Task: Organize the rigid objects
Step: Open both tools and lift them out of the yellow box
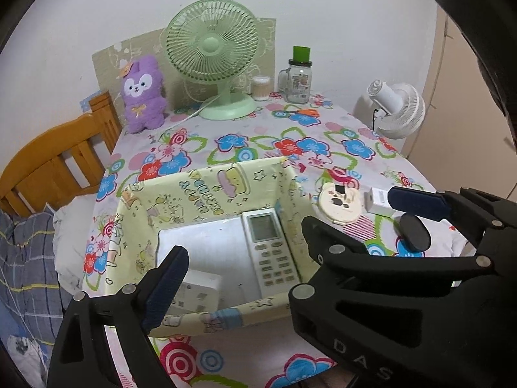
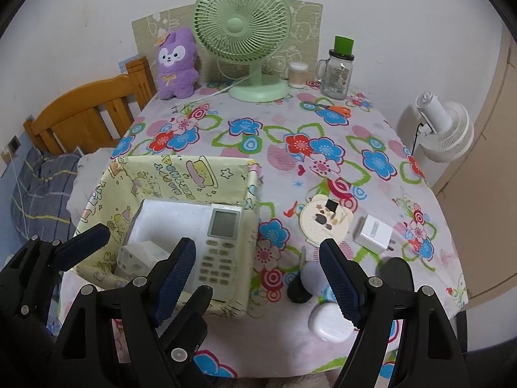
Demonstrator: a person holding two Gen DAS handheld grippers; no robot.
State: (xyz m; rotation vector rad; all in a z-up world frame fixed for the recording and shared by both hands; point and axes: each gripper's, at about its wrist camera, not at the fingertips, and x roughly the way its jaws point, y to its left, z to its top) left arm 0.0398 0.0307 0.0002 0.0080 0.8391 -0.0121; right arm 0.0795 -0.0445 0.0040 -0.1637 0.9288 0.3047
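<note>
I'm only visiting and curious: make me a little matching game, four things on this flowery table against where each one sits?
Things:
1. remote control
2. white charger
3. orange scissors
4. purple plush

Places:
A. far left corner, by the green fan
B. inside the yellow box
C. on the cloth, right of the round bear lid
D. far side, near the glass jar

Pairs: 1-B, 2-C, 3-D, 4-A

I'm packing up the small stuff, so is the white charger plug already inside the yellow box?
No, the white charger plug lies on the tablecloth to the right of the yellow box, beside the round bear lid.
</note>
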